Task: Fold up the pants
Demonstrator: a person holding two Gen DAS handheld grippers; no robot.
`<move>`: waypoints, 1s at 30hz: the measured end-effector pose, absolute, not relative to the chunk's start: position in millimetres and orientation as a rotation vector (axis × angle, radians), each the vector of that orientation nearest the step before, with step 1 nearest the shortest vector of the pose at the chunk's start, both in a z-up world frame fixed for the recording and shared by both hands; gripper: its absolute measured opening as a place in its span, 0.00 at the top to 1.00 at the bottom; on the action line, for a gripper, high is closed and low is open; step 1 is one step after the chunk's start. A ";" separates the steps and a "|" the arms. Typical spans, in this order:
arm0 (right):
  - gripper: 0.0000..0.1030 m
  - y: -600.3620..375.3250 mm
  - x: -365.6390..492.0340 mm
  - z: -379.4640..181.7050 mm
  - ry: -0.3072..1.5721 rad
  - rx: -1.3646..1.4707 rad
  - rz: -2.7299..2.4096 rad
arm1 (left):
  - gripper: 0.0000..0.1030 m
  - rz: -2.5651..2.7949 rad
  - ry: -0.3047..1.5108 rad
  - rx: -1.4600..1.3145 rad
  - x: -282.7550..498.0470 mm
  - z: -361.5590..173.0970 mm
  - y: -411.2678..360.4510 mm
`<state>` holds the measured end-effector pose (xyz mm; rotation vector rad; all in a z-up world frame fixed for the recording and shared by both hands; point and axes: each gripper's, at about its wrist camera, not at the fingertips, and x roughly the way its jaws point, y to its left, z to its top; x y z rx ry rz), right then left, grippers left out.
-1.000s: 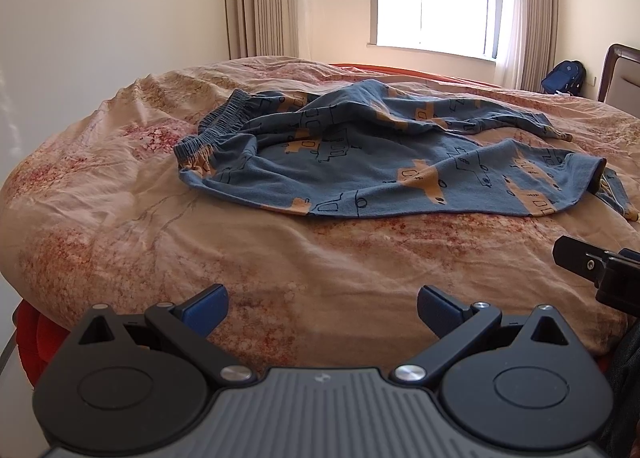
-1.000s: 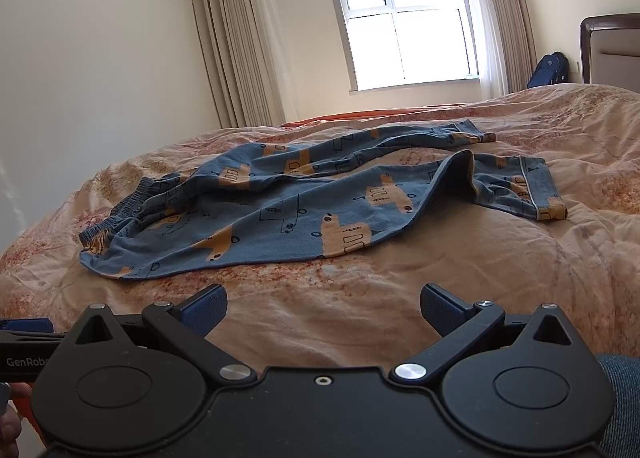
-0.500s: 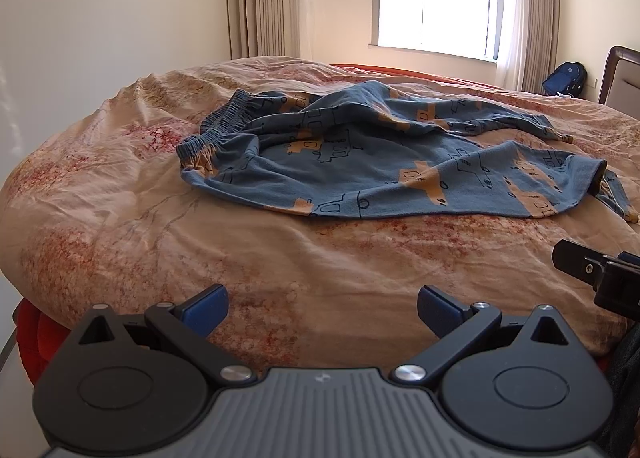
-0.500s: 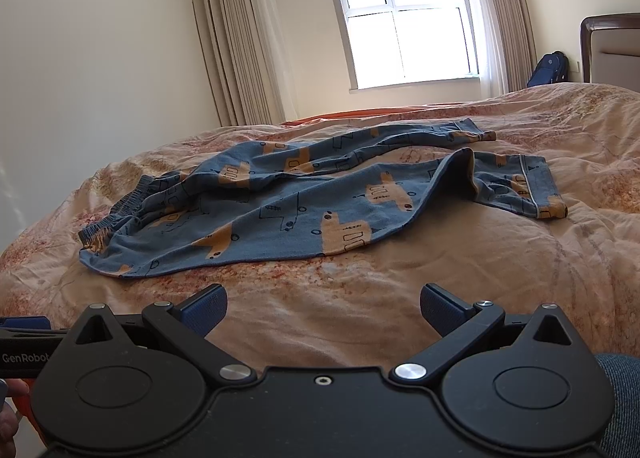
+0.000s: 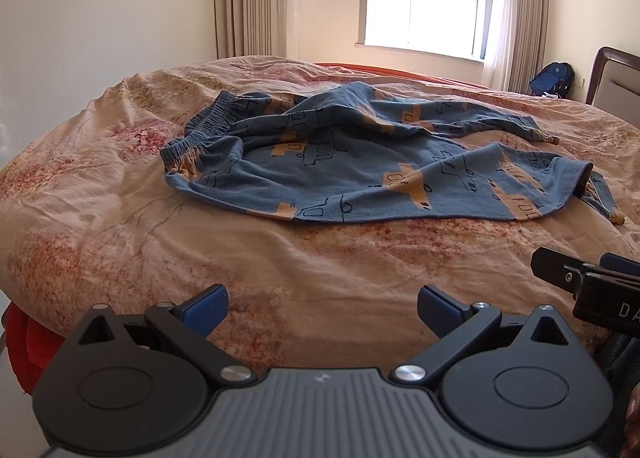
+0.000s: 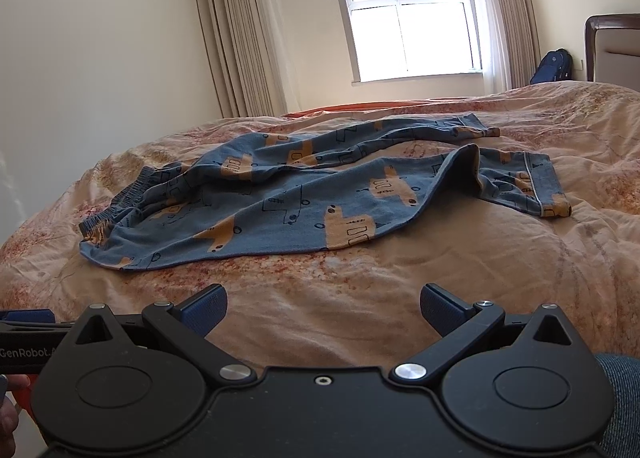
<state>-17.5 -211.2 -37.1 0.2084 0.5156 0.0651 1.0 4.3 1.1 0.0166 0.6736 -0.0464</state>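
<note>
While both the left gripper (image 5: pixel 322 308) and right gripper (image 6: pixel 323 308) hover with jaws released, the pants (image 5: pixel 360 154) sprawl rumpled mid-frame on the bed (image 5: pixel 120 218), likely soft and limp, best pinched from waistband (image 5: pixel 208 122) at left to cuffs (image 6: pixel 554 210) at right.

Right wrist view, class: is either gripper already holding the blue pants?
No. The pants lie loose on the bed, and the right gripper is open short of them.

The bed (image 5: pixel 120 226) carries a rumpled peach quilt w/ reddish floral print. Blue pants (image 5: pixel 360 162) w/ orange vehicle print lie crumpled directly on it, waistband (image 5: pixel 208 124) at left, legs trailing right.
</note>
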 end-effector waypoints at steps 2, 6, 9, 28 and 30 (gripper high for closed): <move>0.00 -209.0 -16.6 -32.8 0.523 0.186 0.068 | 0.00 -0.057 0.667 0.014 2.2 4.5 3.5; 0.00 -206.9 -15.9 -23.6 0.519 0.152 0.068 | 0.00 -0.078 0.658 -0.004 6.5 12.9 5.0; 0.00 -209.4 -14.4 -15.1 0.509 0.141 0.070 | 0.00 -0.094 0.648 -0.021 10.4 20.6 6.8; 0.00 -224.3 30.7 22.0 0.492 0.063 0.187 | 0.00 -0.073 0.578 0.090 95.9 75.9 37.4; 0.00 -233.2 41.2 23.2 0.503 0.086 0.238 | 0.00 -0.088 0.588 0.089 115.5 78.5 51.8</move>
